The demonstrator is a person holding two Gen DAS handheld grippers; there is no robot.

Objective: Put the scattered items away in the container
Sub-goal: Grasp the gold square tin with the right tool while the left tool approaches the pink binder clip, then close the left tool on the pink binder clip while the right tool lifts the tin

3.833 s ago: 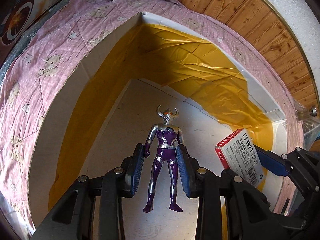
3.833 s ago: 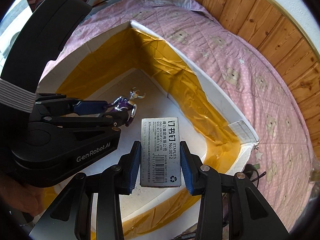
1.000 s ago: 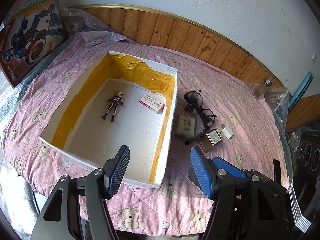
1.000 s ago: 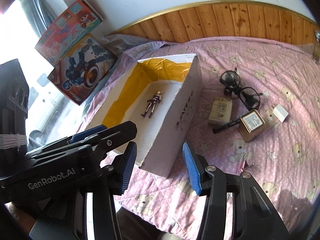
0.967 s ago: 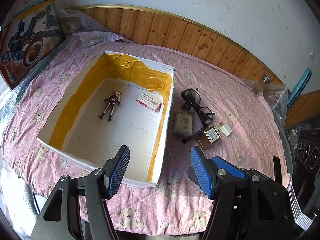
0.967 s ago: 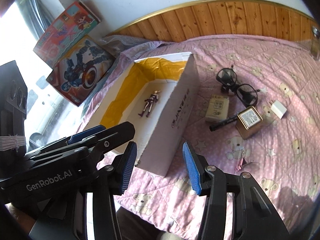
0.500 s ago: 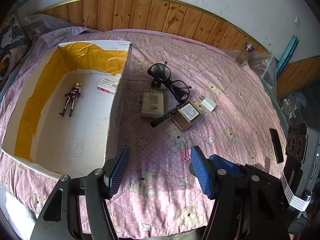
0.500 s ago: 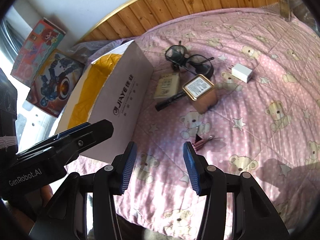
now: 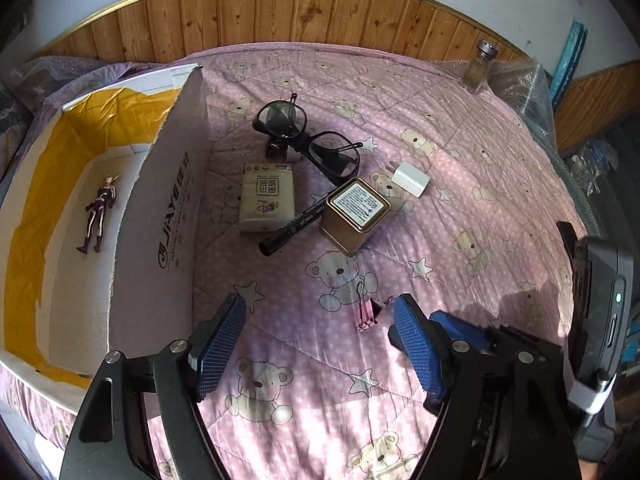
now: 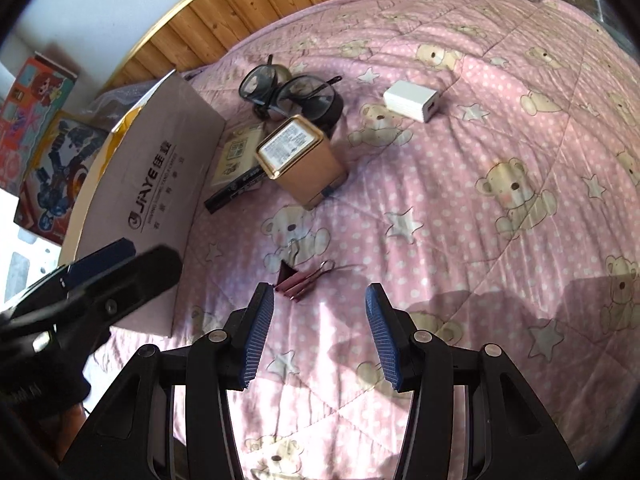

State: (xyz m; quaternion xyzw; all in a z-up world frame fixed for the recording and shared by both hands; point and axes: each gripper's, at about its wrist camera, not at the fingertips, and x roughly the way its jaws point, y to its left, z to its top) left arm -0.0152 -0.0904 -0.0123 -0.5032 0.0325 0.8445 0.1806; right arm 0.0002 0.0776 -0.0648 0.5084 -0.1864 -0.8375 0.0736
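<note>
Cardboard box (image 9: pixel 168 208) stands on the pink bear quilt (image 9: pixel 460 184) in the left wrist view, a toy figure (image 9: pixel 98 214) lying on its floor. Just outside the box's near wall lie a tissue pack (image 9: pixel 267 197), a black marker (image 9: pixel 294 226) touching a gold tin (image 9: pixel 354 214), glasses (image 9: pixel 308 140) behind them, and a white charger (image 9: pixel 410 179) farther from the box. The left gripper (image 9: pixel 320 344) hangs wide open, empty, a pink binder clip (image 9: pixel 370 312) lying between its fingertips. From the right wrist view, the right gripper (image 10: pixel 320 332) is also spread wide with nothing held; the clip (image 10: pixel 302 280) sits just beyond its left pad (image 10: pixel 258 336), possibly touching, near the box (image 10: pixel 160 184).
</note>
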